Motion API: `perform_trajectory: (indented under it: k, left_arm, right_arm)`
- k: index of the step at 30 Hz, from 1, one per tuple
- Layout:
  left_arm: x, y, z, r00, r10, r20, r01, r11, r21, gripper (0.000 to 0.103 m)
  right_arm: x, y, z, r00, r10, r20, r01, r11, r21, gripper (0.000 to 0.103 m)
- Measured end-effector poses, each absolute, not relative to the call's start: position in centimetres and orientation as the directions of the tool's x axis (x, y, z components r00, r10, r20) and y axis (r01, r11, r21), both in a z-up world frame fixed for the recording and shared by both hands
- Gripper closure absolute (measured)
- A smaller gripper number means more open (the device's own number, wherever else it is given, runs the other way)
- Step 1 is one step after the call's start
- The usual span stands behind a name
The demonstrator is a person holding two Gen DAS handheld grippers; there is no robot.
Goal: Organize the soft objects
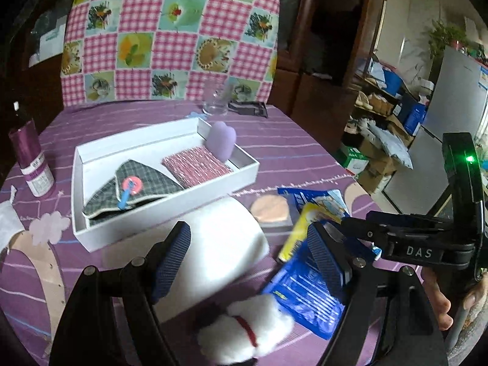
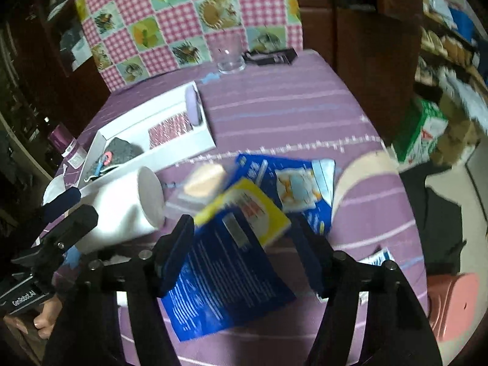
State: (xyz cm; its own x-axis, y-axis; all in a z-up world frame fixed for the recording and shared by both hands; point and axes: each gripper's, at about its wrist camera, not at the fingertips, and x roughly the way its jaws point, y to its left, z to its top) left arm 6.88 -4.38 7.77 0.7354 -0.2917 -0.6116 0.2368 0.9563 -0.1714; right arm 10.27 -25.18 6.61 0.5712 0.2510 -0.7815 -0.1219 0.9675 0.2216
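A white tray (image 1: 80, 164) on the purple table holds a grey plaid cloth (image 1: 146, 180), a pink woven pad (image 1: 196, 166) and a lilac sponge (image 1: 221, 140). My left gripper (image 1: 250, 254) is open above a white roll (image 1: 219, 253), with a white plush toy (image 1: 247, 332) below it. My right gripper (image 2: 244, 248) is open around a blue and yellow packet (image 2: 231, 274); the same packet shows in the left wrist view (image 1: 305, 299). A peach round pad (image 1: 270, 209) and another blue packet (image 2: 292, 183) lie beyond.
A purple bottle (image 1: 30, 161) stands left of the tray. A glass (image 1: 216, 103) and a black object (image 1: 248, 108) sit at the far edge, before a checked chair back (image 1: 170, 36). Boxes and shelves (image 1: 378, 140) are off the table's right.
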Motion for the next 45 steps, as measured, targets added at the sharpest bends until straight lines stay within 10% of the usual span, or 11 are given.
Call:
perform_trajectory:
  k: [6, 16, 34, 45]
  left_arm:
    - [6.8, -6.9, 6.4, 0.675, -0.301, -0.674, 0.302, 0.946, -0.121, 0.027]
    - [7.3, -8.8, 3.8, 0.58, -0.28, -0.765, 0.342, 0.936, -0.083, 0.072]
    - [9.0, -8.8, 1.7, 0.529, -0.211, -0.822, 0.288, 0.956, -0.06, 0.073]
    - [9.0, -9.0, 1.6, 0.541, -0.193, -0.818, 0.278, 0.96, -0.043, 0.074]
  right_arm:
    - [10.0, -26.2, 6.0, 0.544, 0.269, -0.795, -0.1, 0.961, 0.257, 0.048]
    - [10.2, -25.9, 4.8, 0.474, 0.292, -0.831, -0.116, 0.956, 0.27, 0.068]
    - [10.8, -25.0, 2.6, 0.265, 0.519, -0.813, -0.192, 0.854, 0.483, 0.068]
    - [9.5, -21.4, 2.8, 0.281, 0.426, -0.86, -0.311, 0.888, 0.339, 0.077]
